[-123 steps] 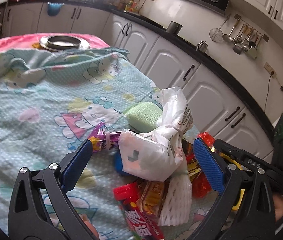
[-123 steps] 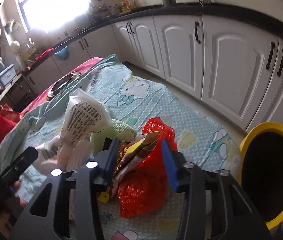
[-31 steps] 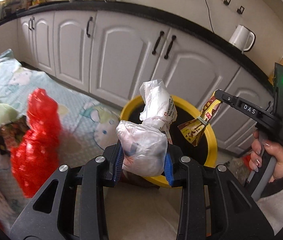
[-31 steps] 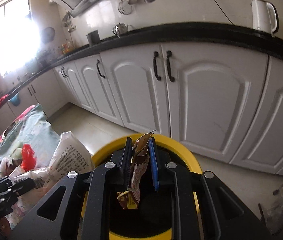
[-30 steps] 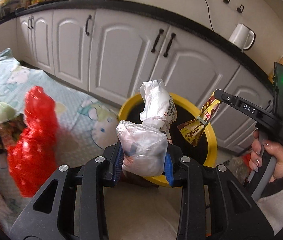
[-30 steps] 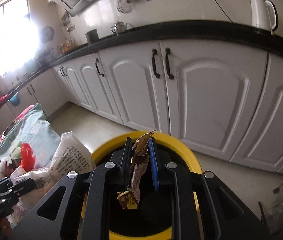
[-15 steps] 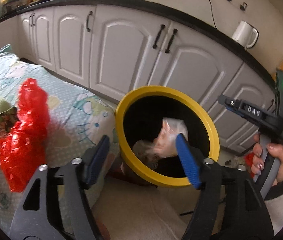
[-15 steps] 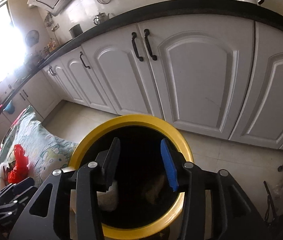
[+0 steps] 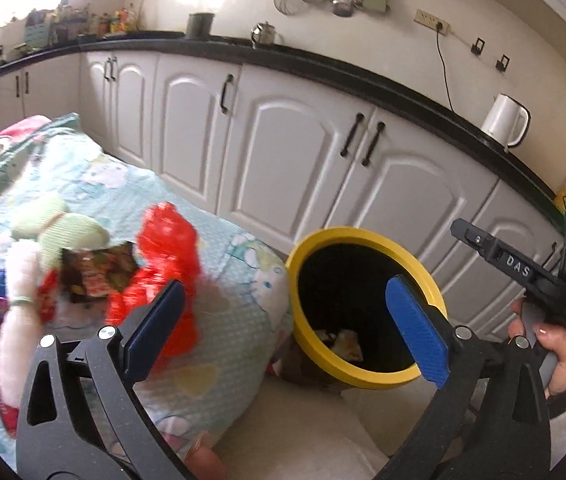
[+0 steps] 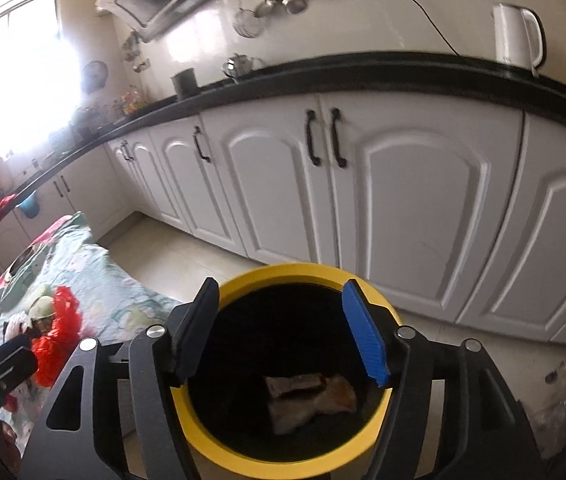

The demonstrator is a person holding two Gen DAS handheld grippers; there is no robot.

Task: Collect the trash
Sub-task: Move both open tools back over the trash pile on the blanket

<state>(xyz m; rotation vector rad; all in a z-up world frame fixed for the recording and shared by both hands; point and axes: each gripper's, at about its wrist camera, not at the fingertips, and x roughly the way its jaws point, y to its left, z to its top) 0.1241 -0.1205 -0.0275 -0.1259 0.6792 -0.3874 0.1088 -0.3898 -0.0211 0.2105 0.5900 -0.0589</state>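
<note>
A yellow-rimmed black trash bin (image 9: 423, 280) stands on the floor beside the table; it also shows in the right wrist view (image 10: 307, 272) with a brown wrapper (image 10: 311, 396) lying inside. My left gripper (image 9: 283, 328) is open and empty, between the table edge and the bin. My right gripper (image 10: 283, 336) is open and empty above the bin mouth; it shows in the left wrist view (image 9: 515, 264) at the right. A red plastic bag (image 9: 167, 248), snack wrappers (image 9: 95, 268) and white foam netting (image 9: 19, 312) lie on the table.
The table has a light blue cartoon-print cloth (image 9: 211, 384). White cabinets (image 9: 283, 168) with black handles run behind the bin under a black counter with a white kettle (image 9: 505, 120). A crumpled clear bag (image 10: 563, 392) lies on the floor at right.
Both grippers have opened wider after dropping their loads; the white bag and brown wrapper now lie in the bin. The left gripper has swung left toward the table; the right has risen.
</note>
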